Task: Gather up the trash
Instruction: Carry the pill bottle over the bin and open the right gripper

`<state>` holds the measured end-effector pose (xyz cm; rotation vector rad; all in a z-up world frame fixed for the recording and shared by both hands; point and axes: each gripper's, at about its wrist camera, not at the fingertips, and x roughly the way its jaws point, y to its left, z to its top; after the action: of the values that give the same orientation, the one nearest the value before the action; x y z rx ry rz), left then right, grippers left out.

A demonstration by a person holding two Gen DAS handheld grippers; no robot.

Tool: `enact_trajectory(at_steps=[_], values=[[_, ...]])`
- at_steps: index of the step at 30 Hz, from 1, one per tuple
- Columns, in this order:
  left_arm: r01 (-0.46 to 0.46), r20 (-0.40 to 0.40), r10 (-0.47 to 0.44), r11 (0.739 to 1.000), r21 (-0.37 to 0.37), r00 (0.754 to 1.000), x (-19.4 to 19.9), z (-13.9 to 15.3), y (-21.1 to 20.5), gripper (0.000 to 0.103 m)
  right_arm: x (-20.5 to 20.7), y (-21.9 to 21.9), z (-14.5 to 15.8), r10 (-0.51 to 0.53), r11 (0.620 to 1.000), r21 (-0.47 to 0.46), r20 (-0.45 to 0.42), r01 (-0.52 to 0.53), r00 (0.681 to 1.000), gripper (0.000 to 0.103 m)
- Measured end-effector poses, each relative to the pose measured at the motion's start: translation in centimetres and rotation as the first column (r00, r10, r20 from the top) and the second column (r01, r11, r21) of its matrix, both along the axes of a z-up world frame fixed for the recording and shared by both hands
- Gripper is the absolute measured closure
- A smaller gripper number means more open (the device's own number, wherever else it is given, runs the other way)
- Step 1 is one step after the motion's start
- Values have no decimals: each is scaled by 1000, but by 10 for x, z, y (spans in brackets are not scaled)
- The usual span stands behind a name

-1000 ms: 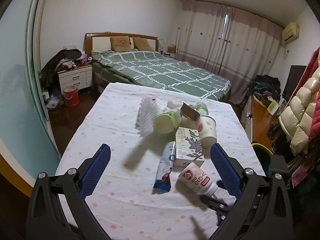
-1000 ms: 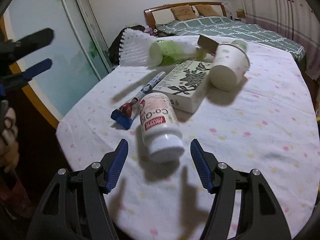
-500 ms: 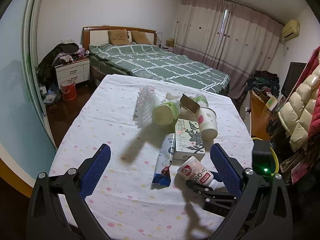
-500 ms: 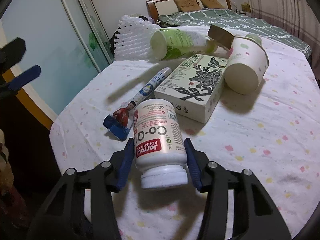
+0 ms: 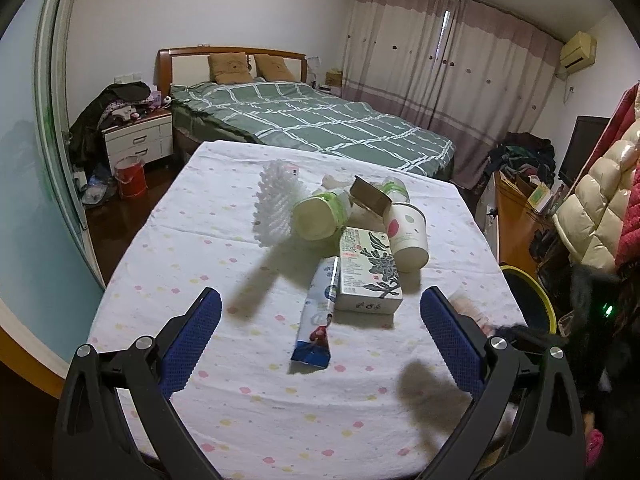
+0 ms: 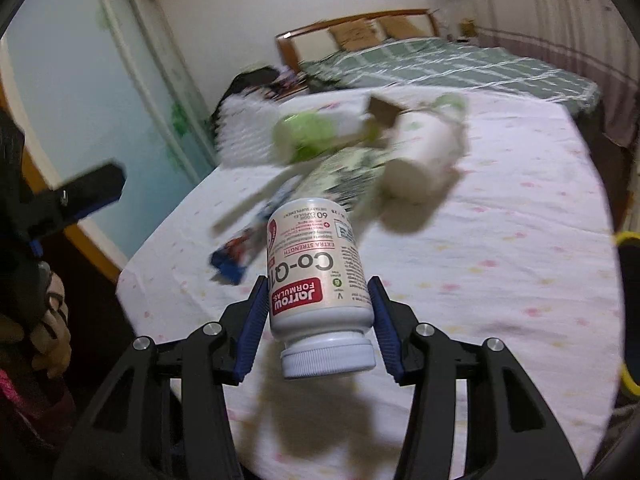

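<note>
Gripping the right tool [image 6: 318, 320], a "Jarrow Formulas Co-Q10" bottle [image 6: 316, 276].

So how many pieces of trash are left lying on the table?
7 visible: foam net, green bottle, cardboard piece, second bottle behind it, paper cup, box, tube. More may be hidden.

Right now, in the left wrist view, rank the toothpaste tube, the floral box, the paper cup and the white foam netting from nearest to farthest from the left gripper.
1. Toothpaste tube, centre, closest to the left gripper.
2. Floral box, just right of the tube.
3. Paper cup, right, behind the box.
4. White foam netting, back left.
</note>
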<state>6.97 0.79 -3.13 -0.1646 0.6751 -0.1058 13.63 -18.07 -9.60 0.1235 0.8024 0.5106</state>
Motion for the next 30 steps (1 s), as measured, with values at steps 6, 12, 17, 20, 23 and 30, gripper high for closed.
enact_trajectory(at_steps=[6,12,17,20,23,30], values=[[38,-29,-38,999,2,999,9,-11,-18,5,8,-85,4,-233,973,-7,11,233,972,55],[69,-47,-68,997,21,997,18,-17,-36,5,22,-177,-4,-485,873,-58,17,485,874,55],[82,-67,-79,996,34,995,25,-22,-46,5,44,-229,-31,-604,792,-122,-21,598,797,55],[86,-79,-82,995,44,993,29,-26,-51,5,57,-249,-53,-641,762,-164,-51,627,766,55],[86,-92,-82,995,50,992,34,-30,-54,5,67,-261,-74,-664,741,-199,-74,642,744,55],[84,-129,-76,994,65,989,46,-43,-57,5,80,-282,-96,-708,700,-228,-90,677,701,49]])
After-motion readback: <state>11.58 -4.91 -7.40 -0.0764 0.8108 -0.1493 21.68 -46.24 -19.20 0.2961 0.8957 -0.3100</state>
